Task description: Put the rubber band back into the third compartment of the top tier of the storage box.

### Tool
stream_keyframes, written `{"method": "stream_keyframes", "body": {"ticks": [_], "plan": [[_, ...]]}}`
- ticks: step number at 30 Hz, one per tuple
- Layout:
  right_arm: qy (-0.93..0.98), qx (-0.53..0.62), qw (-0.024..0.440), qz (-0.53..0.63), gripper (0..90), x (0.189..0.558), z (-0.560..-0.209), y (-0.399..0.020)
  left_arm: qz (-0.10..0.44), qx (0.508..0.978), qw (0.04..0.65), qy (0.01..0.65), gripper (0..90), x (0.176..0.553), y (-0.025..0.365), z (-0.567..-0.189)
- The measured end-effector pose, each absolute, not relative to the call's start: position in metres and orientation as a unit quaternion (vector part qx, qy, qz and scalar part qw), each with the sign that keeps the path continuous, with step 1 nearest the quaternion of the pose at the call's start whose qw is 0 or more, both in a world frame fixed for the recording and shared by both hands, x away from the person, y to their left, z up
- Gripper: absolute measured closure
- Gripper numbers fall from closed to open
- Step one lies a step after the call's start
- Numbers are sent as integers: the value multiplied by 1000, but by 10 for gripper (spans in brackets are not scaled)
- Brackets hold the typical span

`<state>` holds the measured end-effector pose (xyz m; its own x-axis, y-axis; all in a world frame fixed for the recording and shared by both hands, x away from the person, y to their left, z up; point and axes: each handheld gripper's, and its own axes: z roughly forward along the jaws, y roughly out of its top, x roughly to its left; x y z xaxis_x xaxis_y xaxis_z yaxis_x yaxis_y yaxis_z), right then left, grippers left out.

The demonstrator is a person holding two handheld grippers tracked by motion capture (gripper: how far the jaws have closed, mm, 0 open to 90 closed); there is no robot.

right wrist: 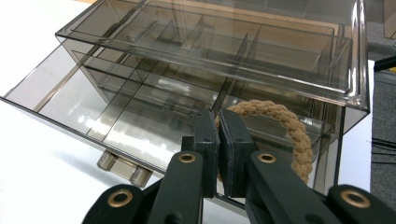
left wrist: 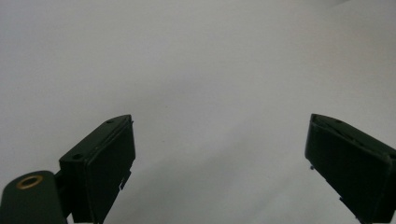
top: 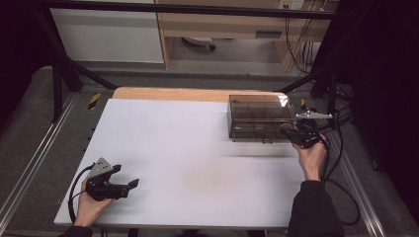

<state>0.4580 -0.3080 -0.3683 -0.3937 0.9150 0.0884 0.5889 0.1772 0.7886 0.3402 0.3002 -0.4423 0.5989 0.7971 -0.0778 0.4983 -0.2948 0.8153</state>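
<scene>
A white desk (top: 197, 148) seen from above, with a person's forearms coming in from the near edge.

Near the near left corner of the desk, the person's left hand (top: 88, 206) holds the left gripper (top: 126, 186), which lies low over the white surface and points toward the middle of the desk. A grey three-cornered plate sits on top of it. In the left gripper view its two black jaws stand wide apart with bare desk between them; they hold nothing.

The middle of the desk is plain white surface.

Toward the far right corner stands a smoky, see-through drawer box (top: 261, 117), divided inside into small compartments. In the right gripper view its lower drawer (right wrist: 107, 116) is pulled out toward the camera, with a small handle (right wrist: 123, 169) under its front edge.

At the right edge of the desk, just beside the near right corner of the box, the person's right hand (top: 311, 158), in a black sleeve, holds the right gripper (top: 289, 131). Its jaws are pressed together on a tan braided rope ring (right wrist: 285, 128). The ring hangs from the jaws over the right-hand end of the open drawer; whether it touches the drawer cannot be told. A black cable trails from this gripper off the right edge of the desk.
</scene>
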Motion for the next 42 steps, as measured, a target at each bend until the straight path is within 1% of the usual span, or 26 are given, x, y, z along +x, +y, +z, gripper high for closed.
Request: {"method": "stream_keyframes", "body": {"ticks": [5, 9, 11, 13, 19, 24, 31, 34, 37, 42], "plan": [[739, 511, 209, 386, 862, 458, -370, -309, 175, 785, 428, 412, 79, 340, 300, -442], [741, 508, 208, 387, 840, 457, -371, -308, 175, 785, 427, 412, 79, 340, 300, -442], [741, 503, 215, 389, 798, 457, -371, -308, 175, 785, 428, 412, 79, 340, 300, -442], [740, 500, 217, 394, 783, 456, -369, -307, 175, 785, 428, 412, 79, 340, 300, -442], [735, 490, 227, 411, 689, 450, -362, -305, 175, 785, 428, 412, 79, 340, 301, -442], [732, 483, 222, 426, 531, 444, -357, -302, 174, 785, 428, 412, 79, 340, 301, -442], [733, 469, 212, 445, 264, 433, -352, -293, 174, 786, 427, 411, 79, 340, 300, -442], [734, 463, 210, 450, 170, 429, -352, -289, 173, 786, 427, 412, 78, 340, 300, -443], [736, 455, 210, 456, 99, 425, -352, -286, 174, 786, 427, 412, 77, 340, 300, -443], [745, 445, 200, 456, 55, 416, -354, -280, 173, 785, 427, 413, 75, 341, 300, -443]]}}
